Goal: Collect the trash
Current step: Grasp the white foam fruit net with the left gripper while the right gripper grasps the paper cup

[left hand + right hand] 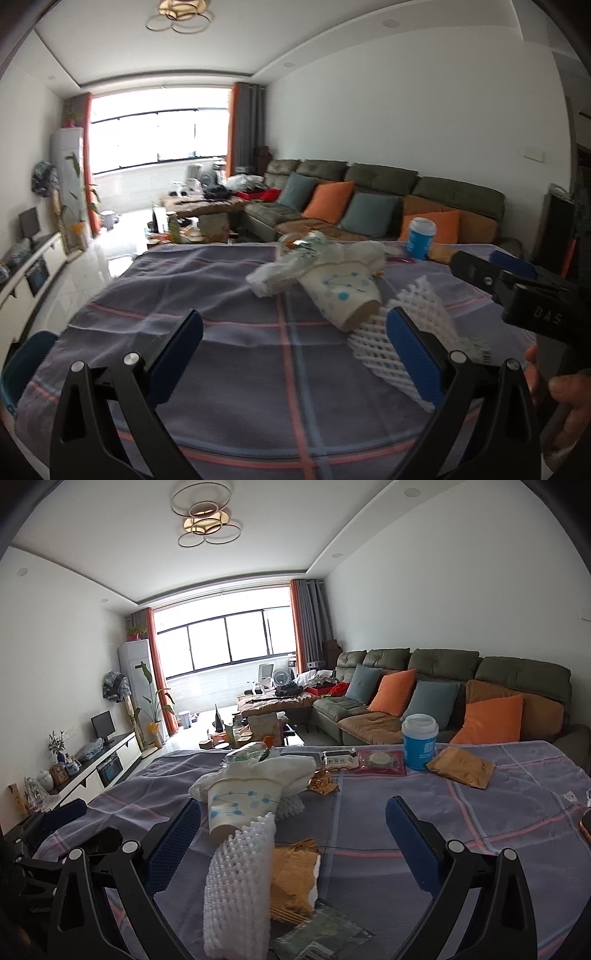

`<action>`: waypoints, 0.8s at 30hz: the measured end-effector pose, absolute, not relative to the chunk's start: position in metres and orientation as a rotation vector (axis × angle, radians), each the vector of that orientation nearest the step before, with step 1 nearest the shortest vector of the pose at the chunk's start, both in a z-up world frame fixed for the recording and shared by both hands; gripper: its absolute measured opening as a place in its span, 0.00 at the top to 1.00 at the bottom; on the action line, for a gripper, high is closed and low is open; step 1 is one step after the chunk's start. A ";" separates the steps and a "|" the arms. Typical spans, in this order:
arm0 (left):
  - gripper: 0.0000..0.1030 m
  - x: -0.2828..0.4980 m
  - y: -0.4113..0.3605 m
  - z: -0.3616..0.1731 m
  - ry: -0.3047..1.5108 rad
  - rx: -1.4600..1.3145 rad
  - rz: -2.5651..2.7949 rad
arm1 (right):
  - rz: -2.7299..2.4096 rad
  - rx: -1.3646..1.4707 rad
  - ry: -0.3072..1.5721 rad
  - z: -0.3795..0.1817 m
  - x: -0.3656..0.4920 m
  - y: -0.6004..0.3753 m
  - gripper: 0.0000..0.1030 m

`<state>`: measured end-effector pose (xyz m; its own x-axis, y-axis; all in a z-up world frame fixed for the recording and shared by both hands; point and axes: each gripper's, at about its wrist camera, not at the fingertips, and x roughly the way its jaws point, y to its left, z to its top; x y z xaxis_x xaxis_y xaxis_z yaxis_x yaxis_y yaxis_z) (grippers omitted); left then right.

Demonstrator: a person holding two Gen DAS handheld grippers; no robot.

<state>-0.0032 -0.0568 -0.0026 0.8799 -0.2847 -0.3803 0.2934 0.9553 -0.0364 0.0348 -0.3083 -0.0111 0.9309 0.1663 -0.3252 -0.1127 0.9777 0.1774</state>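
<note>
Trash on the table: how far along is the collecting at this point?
Nothing looks collected yet. The paper cup, white foam net, crumpled tissue, gold wrapper and brown packet all lie on the checked tablecloth. Nothing is in hand: the left claw and right claw are both open and empty. No bin is visible. All pickup remains.

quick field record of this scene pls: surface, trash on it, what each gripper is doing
surface: table under a purple plaid cloth
nearest trash: white foam net sleeve, tipped paper cup with blue dots, crumpled white tissue
other trash: orange-brown wrapper, gold wrapper, brown packet
far edge: upright blue cup with white lid
left gripper: open, holding nothing
right gripper: open, foam net sleeve between its fingers, not gripped
</note>
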 end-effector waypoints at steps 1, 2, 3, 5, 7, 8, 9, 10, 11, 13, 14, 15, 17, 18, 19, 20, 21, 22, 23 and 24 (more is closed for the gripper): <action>0.04 -0.003 -0.059 -0.003 0.401 0.022 -0.323 | 0.143 0.162 0.346 -0.011 0.035 -0.311 0.04; 0.04 -0.003 -0.062 -0.004 0.411 0.021 -0.346 | 0.143 0.166 0.347 -0.011 0.036 -0.313 0.04; 0.04 -0.003 -0.065 -0.005 0.424 0.018 -0.377 | 0.143 0.169 0.347 -0.011 0.036 -0.315 0.04; 0.04 0.001 -0.072 -0.008 0.472 0.002 -0.459 | 0.142 0.174 0.349 -0.011 0.036 -0.319 0.04; 0.04 0.006 -0.079 -0.013 0.516 -0.013 -0.522 | 0.143 0.178 0.356 -0.012 0.037 -0.322 0.04; 0.07 0.009 -0.083 -0.016 0.546 -0.024 -0.552 | 0.146 0.183 0.365 -0.013 0.039 -0.323 0.03; 0.08 0.012 -0.086 -0.018 0.567 -0.025 -0.574 | 0.149 0.187 0.372 -0.013 0.039 -0.324 0.03; 0.08 0.014 -0.090 -0.020 0.586 -0.025 -0.596 | 0.150 0.190 0.379 -0.014 0.041 -0.325 0.03; 0.08 0.016 -0.094 -0.023 0.599 -0.021 -0.611 | 0.148 0.190 0.387 -0.016 0.042 -0.326 0.04; 0.08 0.018 -0.106 -0.029 0.615 0.004 -0.631 | 0.148 0.194 0.400 -0.017 0.044 -0.328 0.03; 0.08 0.020 -0.110 -0.032 0.623 0.015 -0.633 | 0.147 0.196 0.404 -0.018 0.045 -0.328 0.04; 0.08 0.023 -0.116 -0.035 0.644 0.025 -0.643 | 0.148 0.198 0.408 -0.019 0.046 -0.329 0.03; 0.12 0.028 -0.122 -0.042 0.683 0.025 -0.666 | 0.150 0.198 0.417 -0.020 0.047 -0.329 0.03; 0.18 0.031 -0.126 -0.046 0.707 0.027 -0.669 | 0.151 0.196 0.419 -0.021 0.048 -0.329 0.04; 0.21 0.034 -0.127 -0.049 0.725 0.028 -0.669 | 0.152 0.194 0.420 -0.021 0.048 -0.329 0.03; 0.24 0.037 -0.128 -0.052 0.744 0.027 -0.672 | 0.154 0.193 0.421 -0.021 0.048 -0.329 0.03; 0.29 0.038 -0.128 -0.054 0.757 0.020 -0.675 | 0.156 0.192 0.422 -0.021 0.048 -0.329 0.03; 0.32 0.040 -0.127 -0.056 0.771 0.013 -0.680 | 0.158 0.190 0.423 -0.022 0.048 -0.329 0.03; 0.38 0.041 -0.127 -0.059 0.781 0.007 -0.686 | 0.160 0.189 0.425 -0.021 0.049 -0.328 0.03; 0.41 0.043 -0.126 -0.060 0.788 -0.002 -0.690 | 0.162 0.189 0.427 -0.022 0.049 -0.328 0.04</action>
<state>0.0426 -0.1262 -0.0601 0.4998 -0.5713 -0.6510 0.5698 0.7829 -0.2496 0.0490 -0.3277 -0.0217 0.8980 0.1950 -0.3944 -0.1162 0.9697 0.2149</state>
